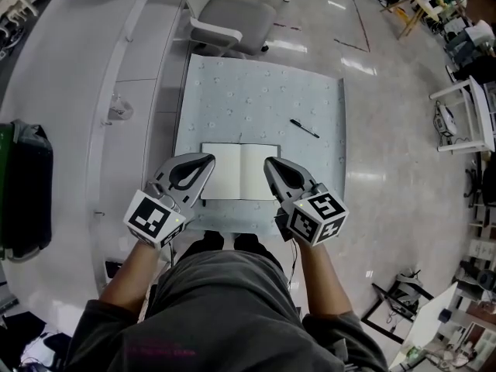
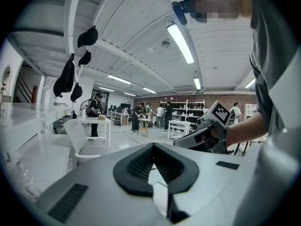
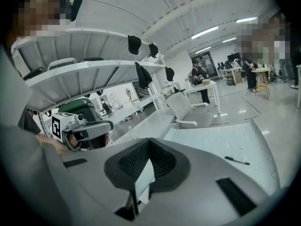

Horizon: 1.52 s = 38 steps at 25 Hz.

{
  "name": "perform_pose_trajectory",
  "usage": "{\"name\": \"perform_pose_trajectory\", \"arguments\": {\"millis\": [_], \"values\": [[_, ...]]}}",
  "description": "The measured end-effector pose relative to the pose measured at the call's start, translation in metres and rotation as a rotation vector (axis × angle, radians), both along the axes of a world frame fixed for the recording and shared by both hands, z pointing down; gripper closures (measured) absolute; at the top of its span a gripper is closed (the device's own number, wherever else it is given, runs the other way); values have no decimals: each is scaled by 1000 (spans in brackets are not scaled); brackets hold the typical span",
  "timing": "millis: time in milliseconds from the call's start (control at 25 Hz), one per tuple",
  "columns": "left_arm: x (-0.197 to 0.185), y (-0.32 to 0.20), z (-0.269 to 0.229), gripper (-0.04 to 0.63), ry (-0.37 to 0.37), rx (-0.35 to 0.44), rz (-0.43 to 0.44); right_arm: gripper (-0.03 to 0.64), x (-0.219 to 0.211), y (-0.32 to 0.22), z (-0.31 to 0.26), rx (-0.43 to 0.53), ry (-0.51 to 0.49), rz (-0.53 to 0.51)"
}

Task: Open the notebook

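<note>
The fingers of the left gripper point(image 1: 208, 159) are pressed together tip to tip, with nothing between them. The left gripper view shows the dark ribbed pads meeting at the point and only a pale surface below, seen through the gap behind them. The fingers of the right gripper point(image 1: 269, 163) are closed and empty in the same way. A sliver of white shows under its pads, which I take to be a page lying beneath and not something gripped.

The notebook point(image 1: 240, 171) lies directly between the two pairs of fingertips. It is spread flat with both blank white pages facing up and the spine crease running away from the person. The left fingertips sit over its left edge and the right fingertips over its right edge. From the head view I cannot tell whether either touches the paper. In the gripper views they seem to be held a little above it.

On this evidence the task looks done: the notebook is open and stays open with nothing holding it. Nothing is left except perhaps drawing the grippers clear.

The notebook rests on a pale dotted mat point(image 1: 263, 91) that covers the desk. A black pen point(image 1: 304, 129) lies on the mat beyond and to the right of the right fingertips, well apart from the notebook. A white chair point(image 1: 232, 18) stands past the far edge of the desk.

Count: two grippers, one notebook, one pen, one mat and one chair at this desk.
</note>
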<state>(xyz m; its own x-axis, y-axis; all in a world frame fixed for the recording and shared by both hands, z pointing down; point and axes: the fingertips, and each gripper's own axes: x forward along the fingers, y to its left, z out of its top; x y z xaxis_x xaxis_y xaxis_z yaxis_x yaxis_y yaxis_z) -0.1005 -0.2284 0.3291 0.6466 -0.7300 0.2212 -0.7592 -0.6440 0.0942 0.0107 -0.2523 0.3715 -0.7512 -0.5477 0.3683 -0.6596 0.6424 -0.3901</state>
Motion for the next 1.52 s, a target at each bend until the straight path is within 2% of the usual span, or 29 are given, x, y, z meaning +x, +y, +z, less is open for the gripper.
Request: {"name": "perform_pose_trajectory", "arguments": {"millis": [640,1520], "values": [[9,3,-4,595,7,2,21,614,11,8,-8,6,-3,25],[11,-3,-2,595,1,-4,6,614,2,2,-12,7,-9,-19]]}}
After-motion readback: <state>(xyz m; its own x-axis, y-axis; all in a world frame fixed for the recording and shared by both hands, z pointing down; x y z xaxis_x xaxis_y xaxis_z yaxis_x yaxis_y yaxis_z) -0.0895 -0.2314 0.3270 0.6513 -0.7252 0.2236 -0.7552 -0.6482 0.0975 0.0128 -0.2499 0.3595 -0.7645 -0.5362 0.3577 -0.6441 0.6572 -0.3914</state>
